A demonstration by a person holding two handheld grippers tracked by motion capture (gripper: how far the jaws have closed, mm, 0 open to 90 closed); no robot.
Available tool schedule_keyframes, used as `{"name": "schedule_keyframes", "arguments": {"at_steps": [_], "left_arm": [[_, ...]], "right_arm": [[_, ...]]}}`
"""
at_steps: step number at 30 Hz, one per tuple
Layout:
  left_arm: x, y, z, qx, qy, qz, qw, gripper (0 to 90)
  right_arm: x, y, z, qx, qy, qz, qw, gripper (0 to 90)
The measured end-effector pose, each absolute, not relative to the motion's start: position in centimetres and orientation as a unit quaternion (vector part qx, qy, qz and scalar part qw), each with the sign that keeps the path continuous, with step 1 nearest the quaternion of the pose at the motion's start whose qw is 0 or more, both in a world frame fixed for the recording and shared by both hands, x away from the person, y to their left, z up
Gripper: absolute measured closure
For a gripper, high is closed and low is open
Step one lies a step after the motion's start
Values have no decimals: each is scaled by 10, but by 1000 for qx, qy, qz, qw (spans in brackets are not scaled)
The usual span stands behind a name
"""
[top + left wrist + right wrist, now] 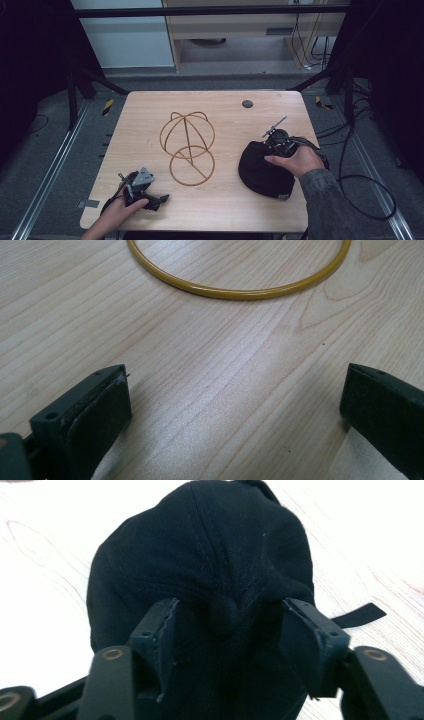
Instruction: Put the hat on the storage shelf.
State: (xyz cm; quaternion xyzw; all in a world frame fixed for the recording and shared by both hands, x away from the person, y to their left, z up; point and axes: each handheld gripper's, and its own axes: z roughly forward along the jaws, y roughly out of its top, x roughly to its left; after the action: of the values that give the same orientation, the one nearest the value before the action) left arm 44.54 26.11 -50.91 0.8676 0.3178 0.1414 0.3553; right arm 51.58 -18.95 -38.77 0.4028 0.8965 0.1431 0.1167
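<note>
A black cap (pixel 265 170) lies on the right side of the wooden table (pixel 145 115). My right gripper (pixel 272 152) sits on its far side, held by a hand. In the right gripper view the jaws stand partly apart (pixel 227 620) astride the cap's crown (pixel 200 545), with the top button and bunched fabric between them. A gold wire hat frame (pixel 187 145) lies flat in the middle of the table. My left gripper (pixel 161 200) rests at the near left corner, open (pixel 235 405), with bare wood between its fingers and the frame's ring (pixel 240 292) just ahead.
A small dark round disc (pixel 247 104) is set in the table's far edge. Black cables (pixel 360 190) trail off the right side onto the floor. Dark stands flank the table, and a pale cabinet stands behind it.
</note>
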Motion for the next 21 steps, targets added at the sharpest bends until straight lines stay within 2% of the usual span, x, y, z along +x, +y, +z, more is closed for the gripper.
{"name": "schedule_keyframes", "arguments": {"at_steps": [7,8,10,14,21], "left_arm": [[445,261,-509,868,318,141,355,0],[445,261,-509,868,318,142,355,0],[445,261,-509,868,318,141,355,0],[445,261,-509,868,318,142,355,0],[446,261,-509,868,316,140,356,0]], "right_arm": [[521,-192,-396,412,894,140,108,510],[522,-192,-398,408,896,141,105,562],[522,-192,-399,408,897,141,101,592],[523,-192,-398,407,897,145,97,749],[518,-195,-390,405,896,157,91,778]]}}
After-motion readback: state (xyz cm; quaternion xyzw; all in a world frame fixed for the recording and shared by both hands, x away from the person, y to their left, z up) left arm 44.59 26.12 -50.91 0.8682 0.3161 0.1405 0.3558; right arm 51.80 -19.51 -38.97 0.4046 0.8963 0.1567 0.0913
